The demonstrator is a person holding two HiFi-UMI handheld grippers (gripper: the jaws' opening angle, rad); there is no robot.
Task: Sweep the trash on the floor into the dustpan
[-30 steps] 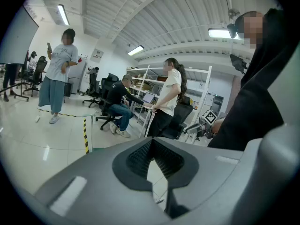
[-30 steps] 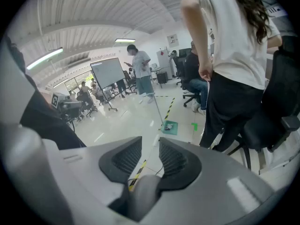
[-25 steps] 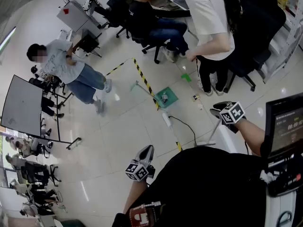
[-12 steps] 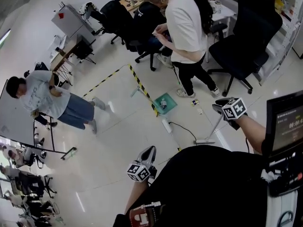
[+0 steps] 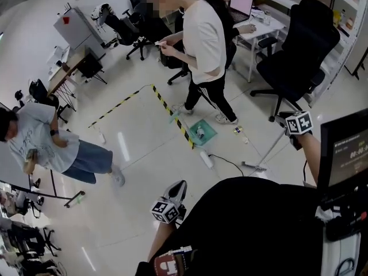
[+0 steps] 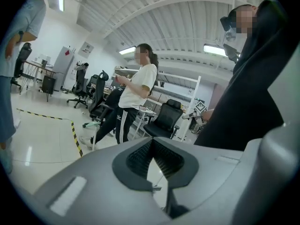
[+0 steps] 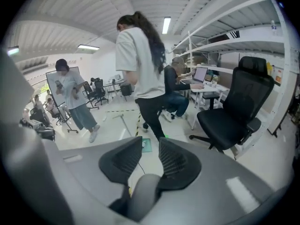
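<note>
A green dustpan [image 5: 202, 132] lies on the floor by the yellow-black tape, with bits of trash in it; it also shows as the dustpan [image 7: 146, 145] beyond my right jaws. Small scraps of trash [image 5: 237, 130] lie just right of it. My right gripper [image 5: 286, 121] is shut on the grey broom handle [image 7: 140, 196], which slants down to the broom head [image 5: 253, 167] on the floor. My left gripper [image 5: 177, 188] hangs low near my body, jaws shut with nothing between them; its fingertips [image 6: 151, 143] meet.
A person in a white shirt [image 5: 202, 39] stands just behind the dustpan. A white power strip [image 5: 205, 158] with a black cable lies in front of it. A black office chair [image 5: 293, 50] and a white desk [image 5: 259, 22] stand at the right; another person [image 5: 40, 142] stands left.
My right gripper and the broom moved right and a little up. The person in white stepped to behind the dustpan. The left gripper stayed put.
</note>
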